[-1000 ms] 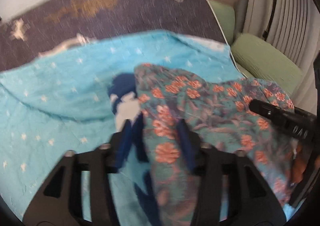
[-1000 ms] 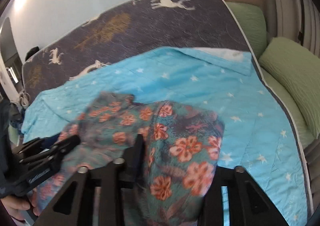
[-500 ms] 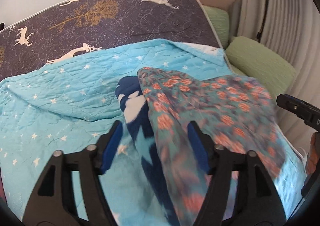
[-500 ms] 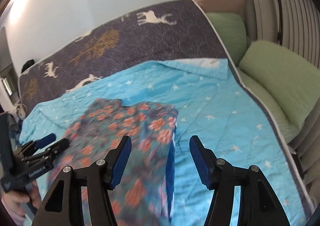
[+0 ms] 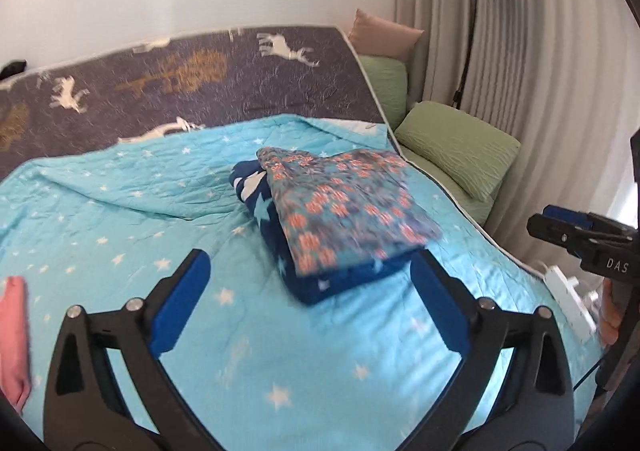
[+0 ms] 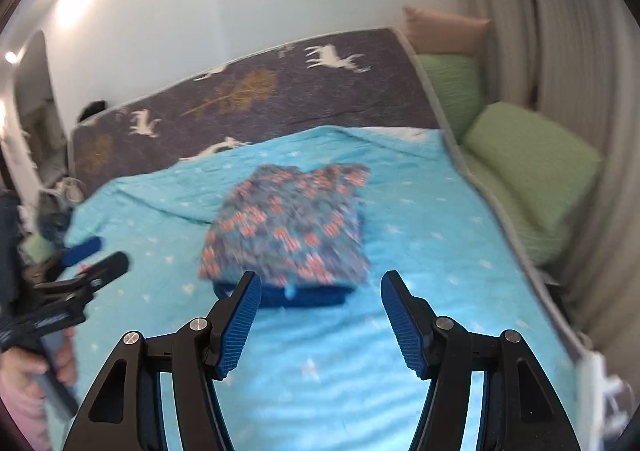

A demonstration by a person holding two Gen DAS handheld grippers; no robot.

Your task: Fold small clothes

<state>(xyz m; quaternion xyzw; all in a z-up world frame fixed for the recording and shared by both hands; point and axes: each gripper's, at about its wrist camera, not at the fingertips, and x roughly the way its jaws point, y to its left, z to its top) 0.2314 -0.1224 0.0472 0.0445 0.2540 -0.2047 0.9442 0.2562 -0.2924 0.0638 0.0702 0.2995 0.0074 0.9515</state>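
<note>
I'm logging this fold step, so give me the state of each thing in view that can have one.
floral garment: folded, lying on top of the navy garment, not gripped.
navy garment: folded, at the bottom of the stack on the blue quilt.
left gripper: open, clear of the stack.
right gripper: open, clear of the stack.
pink cloth: lying at the left edge, only partly in view.
</note>
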